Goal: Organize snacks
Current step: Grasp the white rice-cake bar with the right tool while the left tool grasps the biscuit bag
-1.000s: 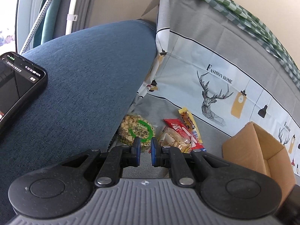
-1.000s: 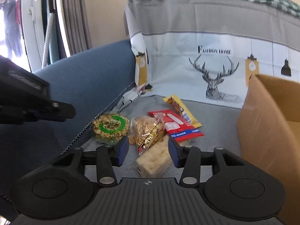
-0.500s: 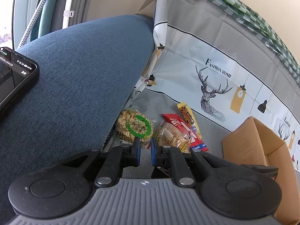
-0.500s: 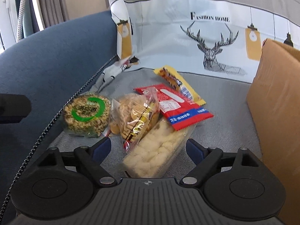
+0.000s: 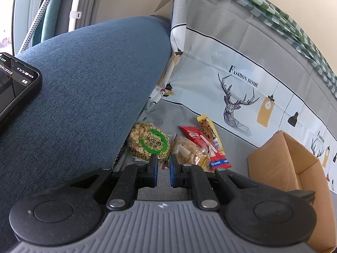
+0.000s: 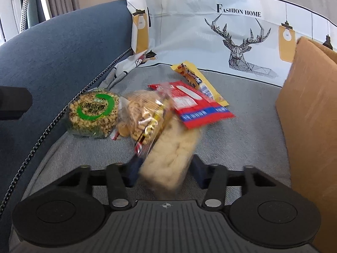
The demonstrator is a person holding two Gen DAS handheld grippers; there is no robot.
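Grey sofa cushion (image 6: 248, 139) carries the snacks. My right gripper (image 6: 166, 171) has just been closing, its jaws now clamping the pale rice cracker bar (image 6: 170, 147) by its near end. Leaning on that bar from the left is a clear bag of biscuits (image 6: 143, 109); a red packet (image 6: 191, 103) overlaps its far end, with a yellow packet (image 6: 195, 78) beyond. Farther left lies the round green-labelled cake (image 6: 93, 110). A cardboard box (image 6: 309, 113) stands at the right. My left gripper (image 5: 161, 169) sits clenched on nothing, above the cushion, beside the blue armrest (image 5: 84, 84).
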